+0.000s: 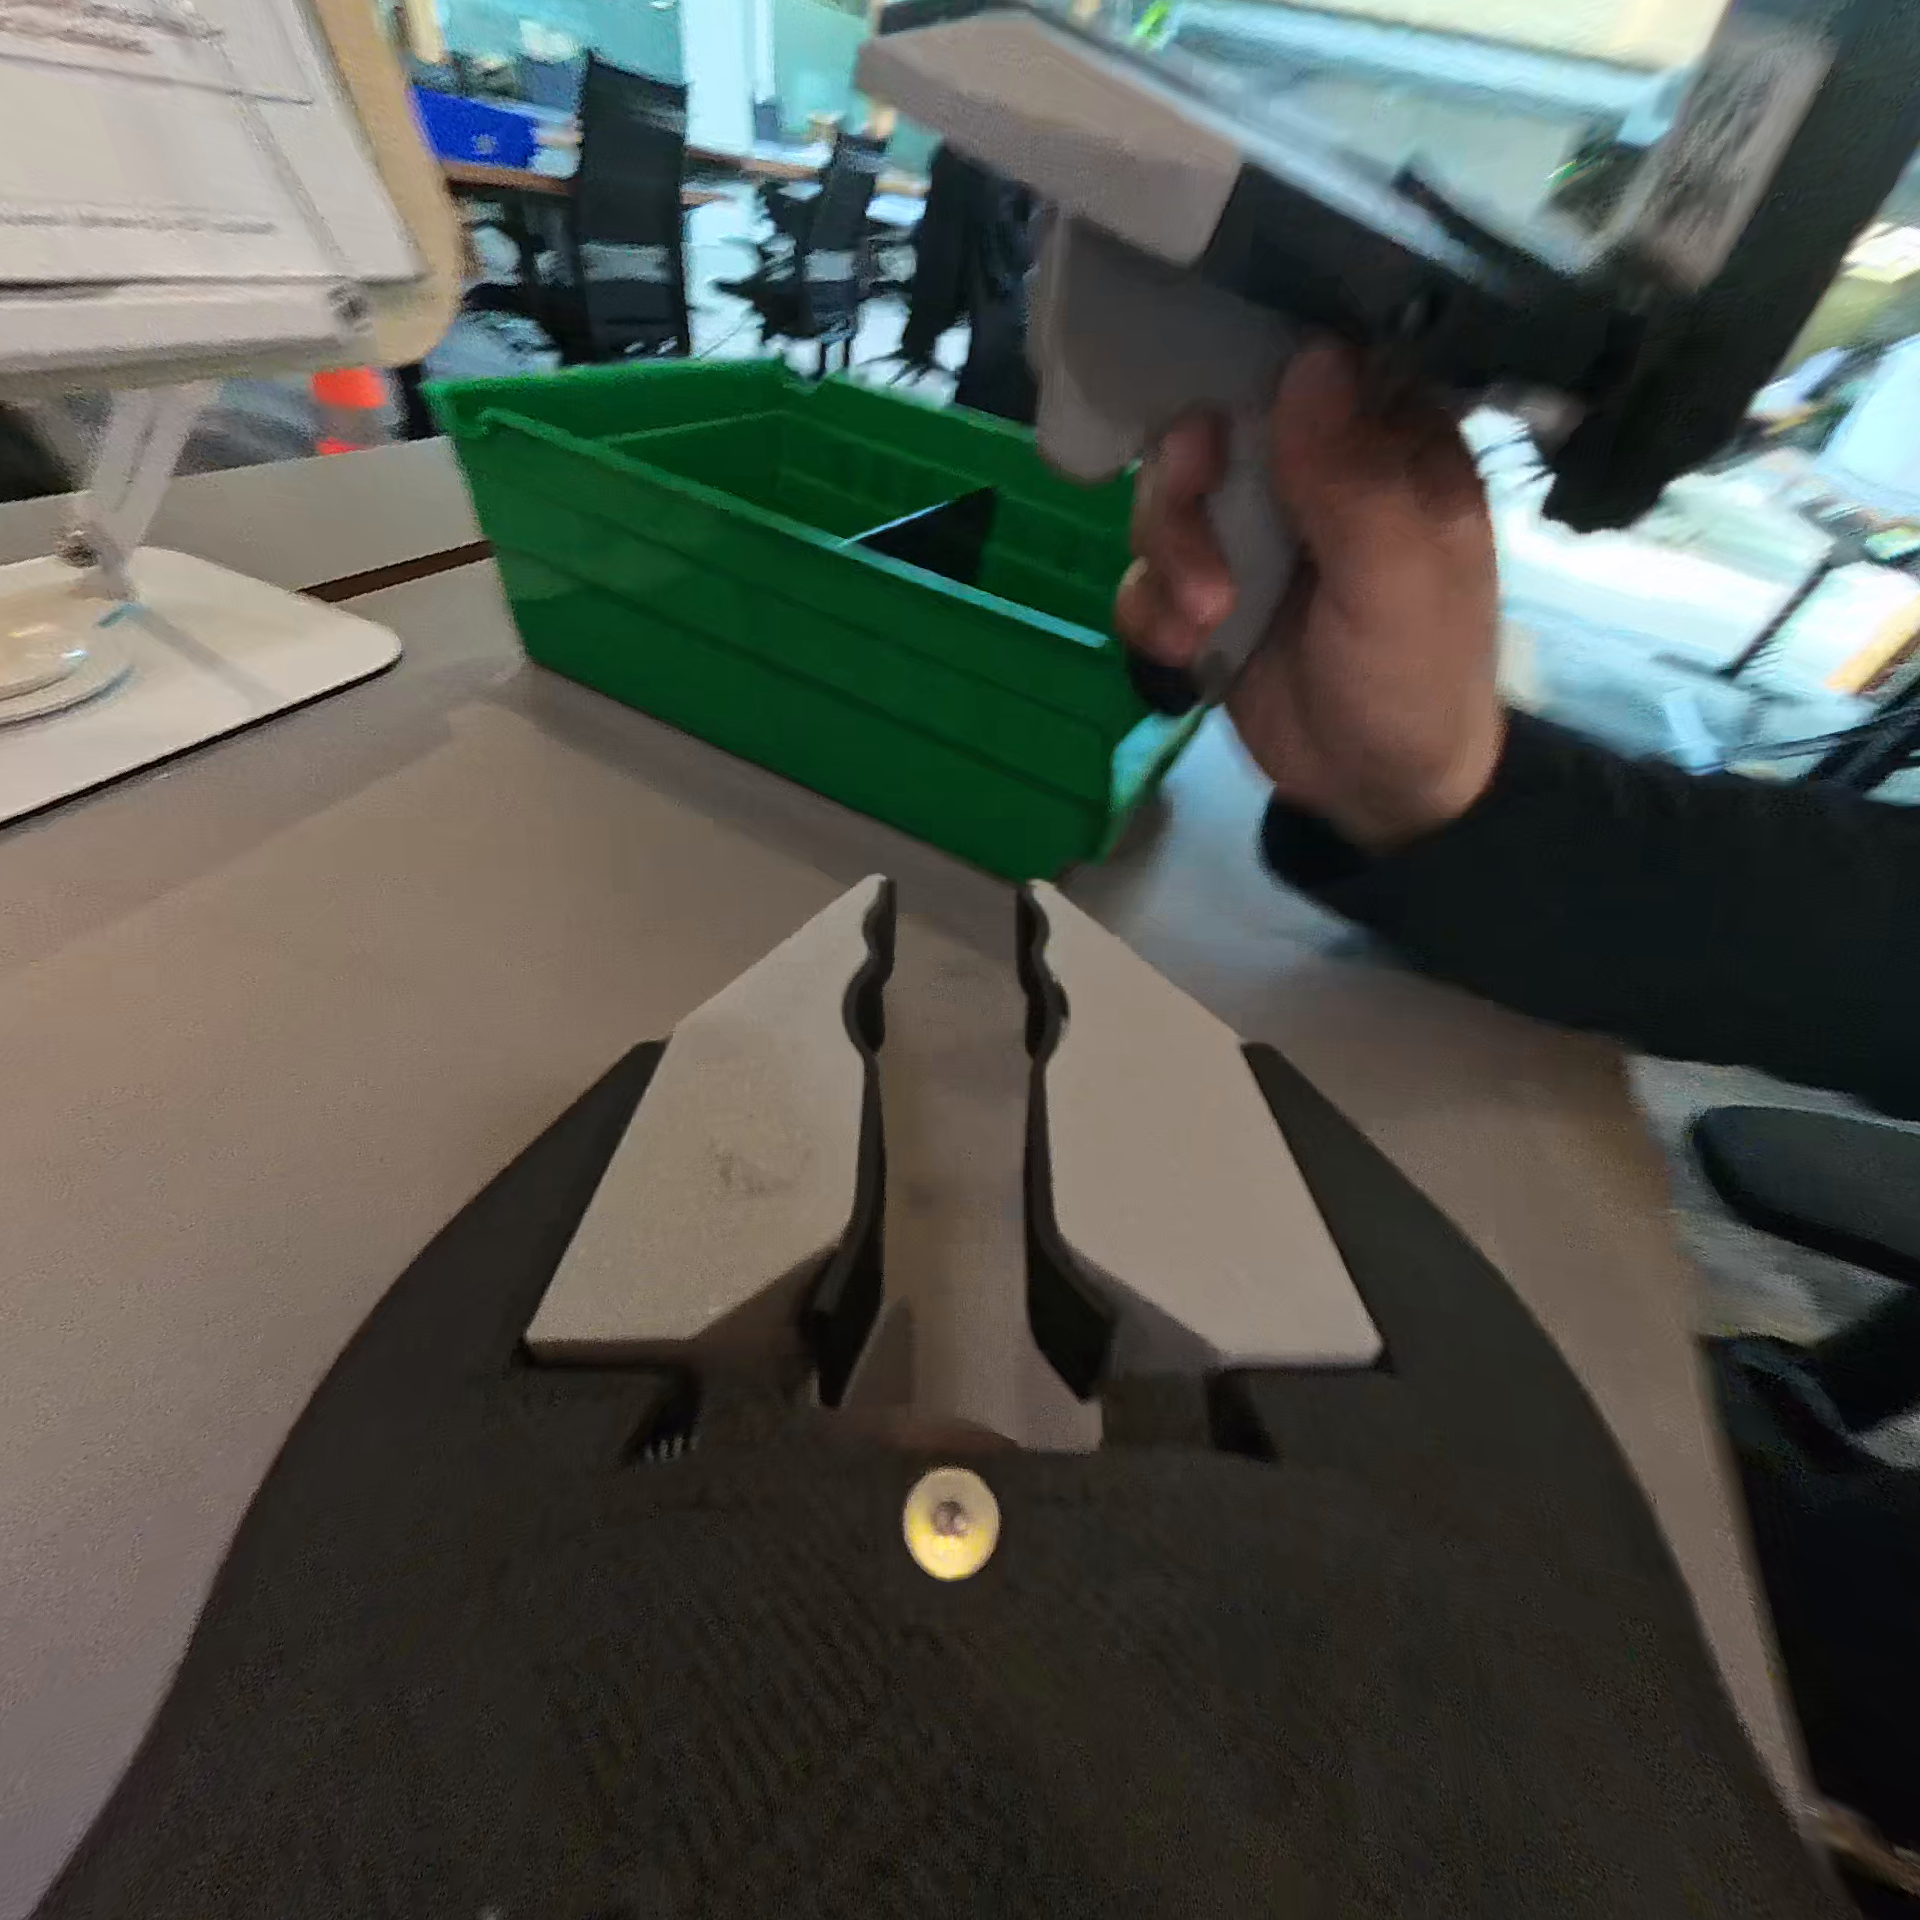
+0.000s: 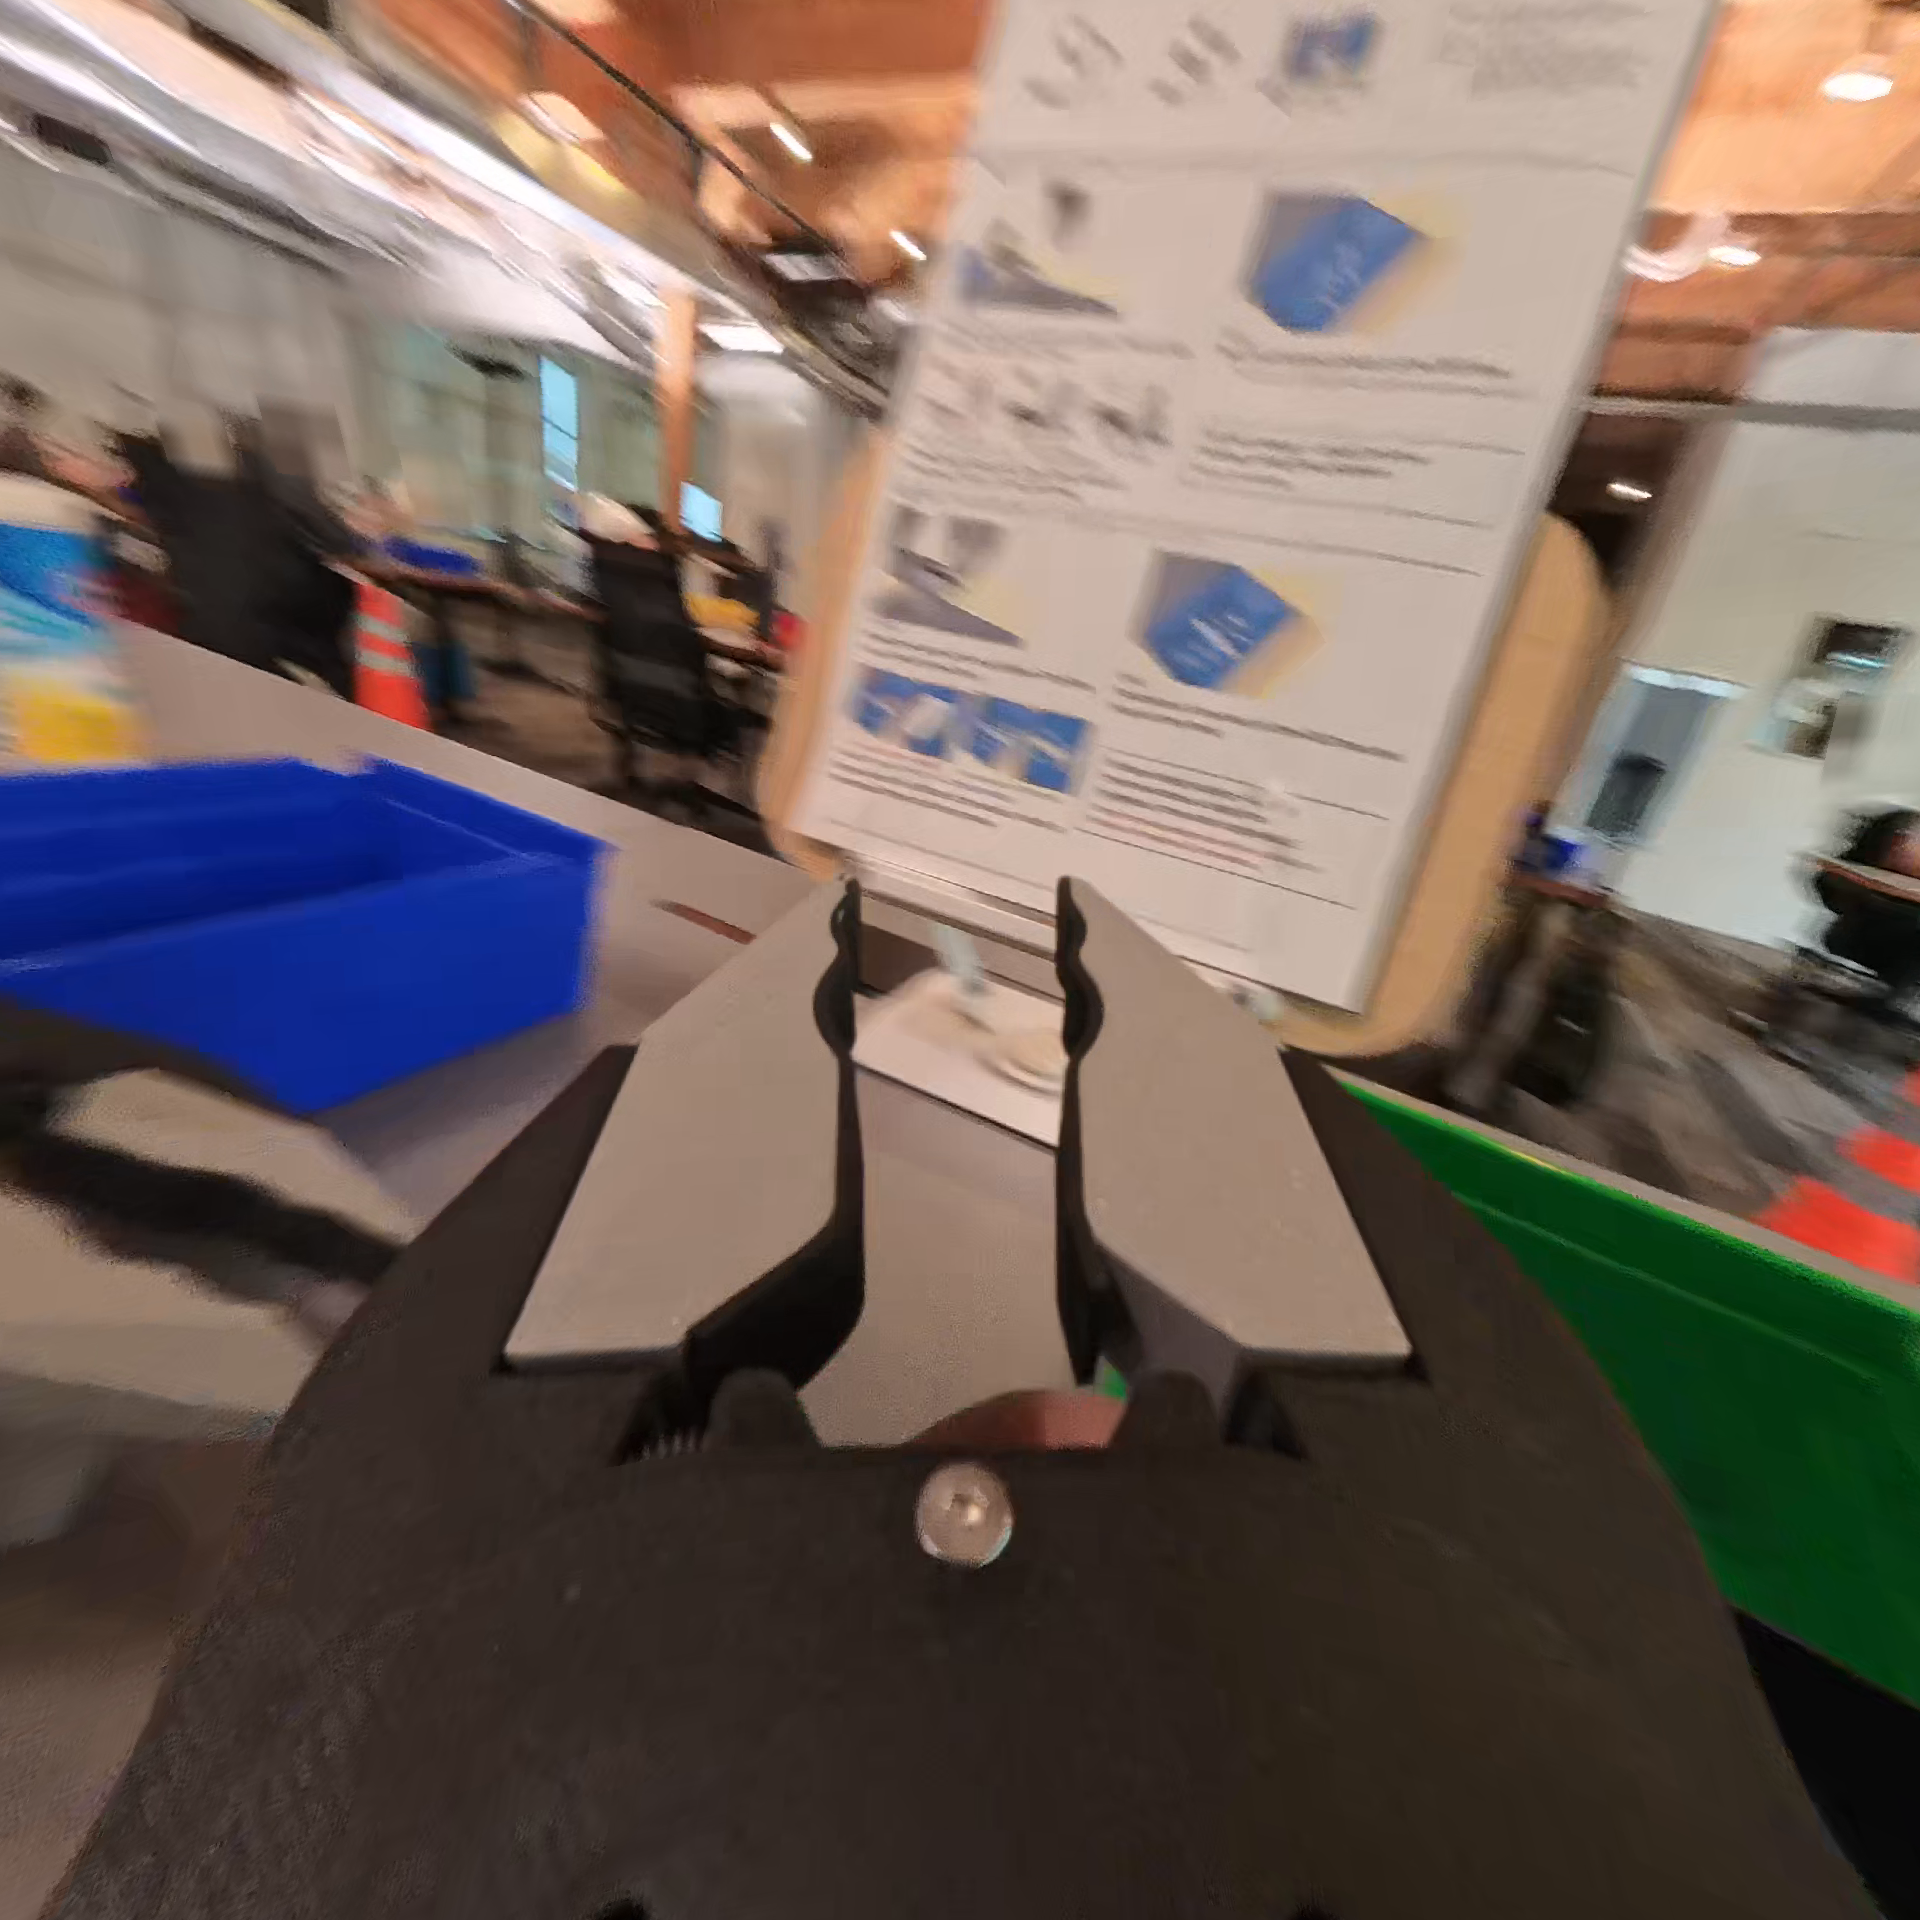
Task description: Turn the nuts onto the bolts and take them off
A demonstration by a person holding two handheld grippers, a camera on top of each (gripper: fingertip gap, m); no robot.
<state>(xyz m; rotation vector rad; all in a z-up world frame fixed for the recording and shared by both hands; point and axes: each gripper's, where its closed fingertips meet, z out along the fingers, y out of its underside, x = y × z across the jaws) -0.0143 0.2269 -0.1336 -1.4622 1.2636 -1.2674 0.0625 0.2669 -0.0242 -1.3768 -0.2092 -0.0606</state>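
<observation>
both tongs are standing parted and empty, nothing pinched between them.

left wrist view: the left gripper (image 1: 956,904) is hovering low over the grey table (image 1: 312,1039), its jaws showing a narrow gap with only bare tabletop between them. just ahead the green bin (image 1: 790,644) is sitting on the table, a black divider (image 1: 940,535) crossing its inside; what is lying in it is hidden by the near wall. the person's right hand (image 1: 1340,592) is gripping the handle of the other tong, which is hanging raised above the bin's right end. a white stand base (image 1: 208,665) is resting at far left, well apart from the bin.

right wrist view: the right gripper (image 2: 956,904) is pointing up and outward, jaws a little wider apart than the left's, gripping nothing and touching nothing. beyond its tips an instruction sheet (image 2: 1247,468) is standing on a board. a blue bin (image 2: 291,914) is sitting to the left on the table, and the green bin's edge is showing at lower right. heavy blur suggests this tong is swinging.

no nuts or bolts are showing in either view; i judge they are lying inside a bin, out of sight. so the step in hand seems to be the reach for the first part, with no threading begun. the next move is calling for one tong dipping into a bin and closing on a bolt or nut.
</observation>
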